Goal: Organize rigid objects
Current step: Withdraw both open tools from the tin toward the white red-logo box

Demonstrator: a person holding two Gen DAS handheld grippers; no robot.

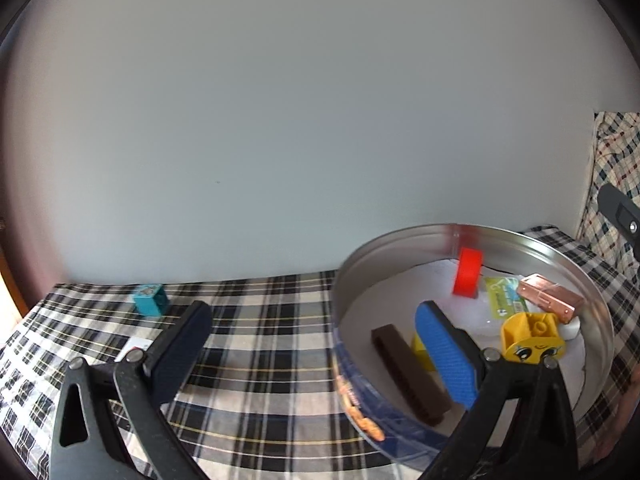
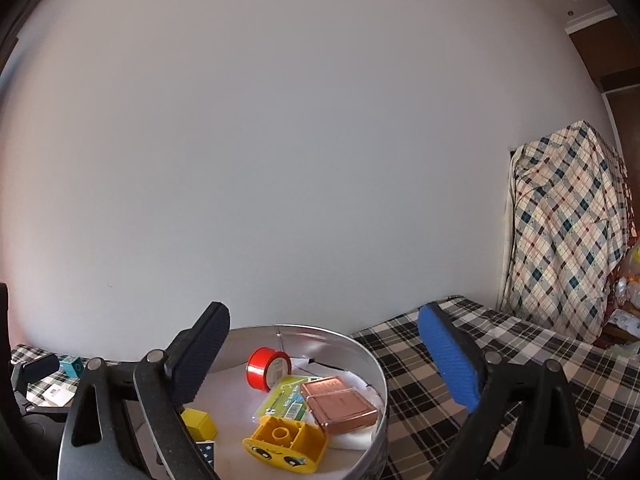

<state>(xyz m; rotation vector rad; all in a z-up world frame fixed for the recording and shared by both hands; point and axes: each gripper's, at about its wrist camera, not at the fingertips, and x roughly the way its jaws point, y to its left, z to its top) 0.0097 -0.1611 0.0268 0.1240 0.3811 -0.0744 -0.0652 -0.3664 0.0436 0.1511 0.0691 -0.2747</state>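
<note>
A round metal tin (image 1: 400, 236) stands on the checked cloth. Inside it are a red tape roll (image 1: 467, 272), a copper box (image 1: 550, 298), a yellow face block (image 1: 532, 338), a brown bar (image 1: 408, 376), a small yellow block (image 1: 422, 354) and a green packet (image 1: 502, 294). My left gripper (image 1: 316, 344) is open, its blue finger above the tin and its dark finger over the cloth. My right gripper (image 2: 324, 356) is open above the tin (image 2: 372, 360), over the tape roll (image 2: 266, 368), copper box (image 2: 340, 400) and face block (image 2: 286, 444). Neither holds anything.
A teal cube (image 1: 150, 299) sits on the cloth near the wall, left of the tin, also seen as the teal cube (image 2: 73, 366). A white card (image 2: 56, 394) lies near it. A checked fabric drape (image 2: 568, 232) hangs at the right. The pale wall is close behind.
</note>
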